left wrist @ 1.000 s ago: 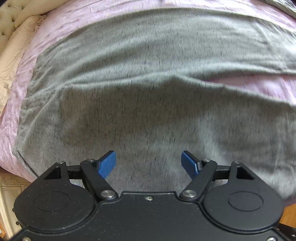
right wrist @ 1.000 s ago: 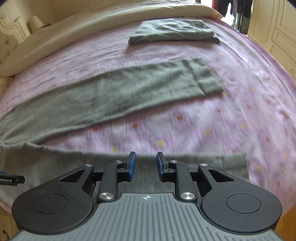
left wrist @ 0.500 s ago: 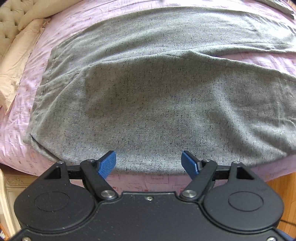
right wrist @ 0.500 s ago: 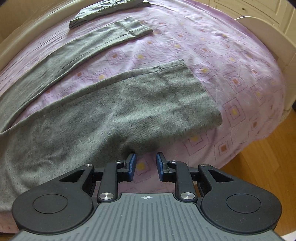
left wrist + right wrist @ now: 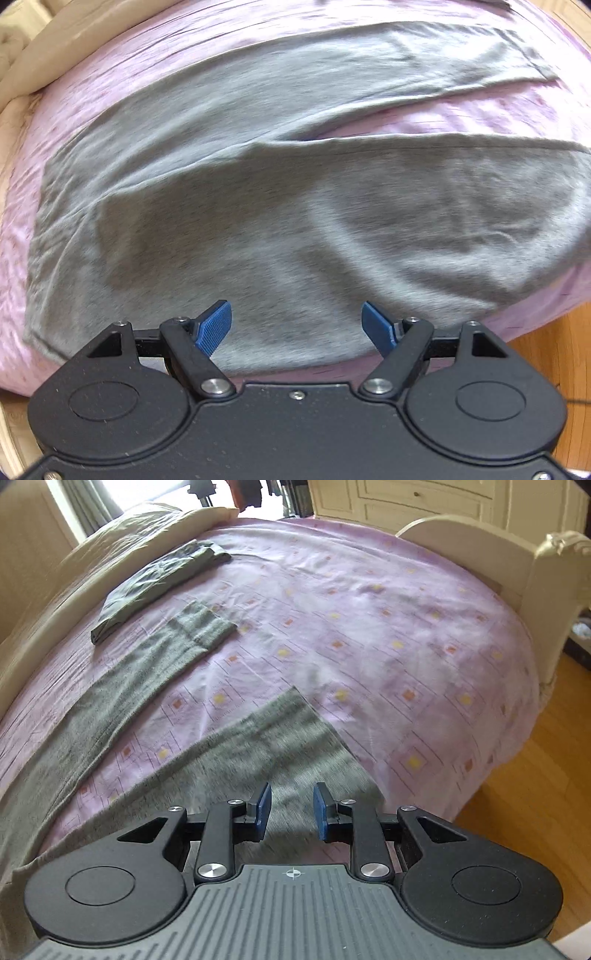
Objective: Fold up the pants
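Looking down through the left wrist camera, I saw my left claw (image 5: 296,325) spread wide with nothing between its blue pads (image 5: 213,326), hanging over the grey pants (image 5: 280,206). The pants lay flat on the pink bedsheet (image 5: 480,107), waist end toward nine o'clock, both legs running off toward three o'clock with a wedge of sheet between them. A cream quilt (image 5: 44,70) edged the bed at ten o'clock, and bare wooden floor (image 5: 546,354) showed at four o'clock.

In the right wrist view, my right claw (image 5: 291,810) had just been opening a little; its pads stood slightly apart, gripping nothing, above the near leg's cuff (image 5: 295,738). The far leg (image 5: 155,668) stretched toward eleven o'clock, well apart from the near one. Beyond it, at eleven o'clock, sat a folded dark garment (image 5: 155,587) beside the quilt. The cream footboard (image 5: 532,576) stood at two o'clock.
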`<act>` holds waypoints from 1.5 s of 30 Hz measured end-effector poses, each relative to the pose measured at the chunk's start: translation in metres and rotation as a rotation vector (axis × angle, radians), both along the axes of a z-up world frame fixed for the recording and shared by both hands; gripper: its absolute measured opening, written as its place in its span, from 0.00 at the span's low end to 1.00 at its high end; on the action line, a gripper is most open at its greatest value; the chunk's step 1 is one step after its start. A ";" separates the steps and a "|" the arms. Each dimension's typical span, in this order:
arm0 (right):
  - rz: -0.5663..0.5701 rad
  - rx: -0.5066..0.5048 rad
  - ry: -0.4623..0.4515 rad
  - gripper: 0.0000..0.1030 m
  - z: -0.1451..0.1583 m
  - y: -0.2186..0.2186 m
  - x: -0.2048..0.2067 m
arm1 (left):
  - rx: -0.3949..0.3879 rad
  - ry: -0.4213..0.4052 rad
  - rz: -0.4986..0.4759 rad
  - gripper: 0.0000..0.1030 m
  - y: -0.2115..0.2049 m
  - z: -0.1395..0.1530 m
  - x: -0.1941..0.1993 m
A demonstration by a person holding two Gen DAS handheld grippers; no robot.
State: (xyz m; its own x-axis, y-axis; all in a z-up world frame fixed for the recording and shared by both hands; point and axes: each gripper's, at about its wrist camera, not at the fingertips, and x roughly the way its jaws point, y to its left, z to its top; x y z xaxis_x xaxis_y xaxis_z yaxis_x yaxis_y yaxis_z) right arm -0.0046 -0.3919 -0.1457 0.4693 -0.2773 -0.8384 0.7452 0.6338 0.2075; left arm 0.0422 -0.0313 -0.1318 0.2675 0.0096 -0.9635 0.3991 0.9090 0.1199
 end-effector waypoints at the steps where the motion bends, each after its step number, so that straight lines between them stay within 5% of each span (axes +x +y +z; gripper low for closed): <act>1: -0.015 0.014 0.008 0.25 -0.003 0.000 -0.008 | -0.009 0.007 -0.029 0.76 -0.012 -0.001 0.001; 9: -0.092 0.103 0.030 0.30 -0.029 -0.004 -0.031 | 0.009 -0.025 -0.245 0.76 -0.109 -0.014 0.020; 12: -0.113 0.139 0.009 0.31 -0.035 -0.011 -0.030 | 0.046 -0.029 -0.266 0.76 -0.131 -0.026 0.032; 16: -0.172 0.199 -0.042 0.40 -0.040 -0.021 -0.030 | 0.200 -0.023 -0.263 0.82 -0.148 -0.053 0.050; 23: -0.233 0.298 -0.119 0.40 -0.048 -0.037 -0.019 | 0.180 -0.004 -0.250 0.91 -0.143 -0.056 0.061; 24: -0.228 0.313 -0.128 0.39 -0.047 -0.039 -0.016 | 0.182 -0.008 -0.251 0.92 -0.143 -0.058 0.061; 26: -0.201 0.348 -0.148 0.10 -0.043 -0.042 -0.009 | 0.176 -0.011 -0.250 0.93 -0.141 -0.059 0.061; 31: -0.102 0.265 -0.157 0.10 -0.001 -0.039 -0.006 | 0.140 -0.005 -0.235 0.86 -0.139 -0.052 0.063; 36: -0.127 0.236 0.063 0.10 -0.026 -0.045 -0.010 | 0.008 -0.021 -0.146 0.78 -0.104 -0.021 0.058; 45: -0.093 0.199 -0.047 0.10 0.013 -0.033 -0.003 | -0.101 0.006 0.146 0.78 0.024 0.004 0.021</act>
State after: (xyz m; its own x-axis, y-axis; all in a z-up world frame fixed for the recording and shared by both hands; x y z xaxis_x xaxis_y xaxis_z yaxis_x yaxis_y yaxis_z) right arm -0.0074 -0.4245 -0.1332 0.4895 -0.1526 -0.8586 0.7849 0.5061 0.3575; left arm 0.0634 -0.0074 -0.1282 0.2650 -0.0485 -0.9630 0.2620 0.9648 0.0235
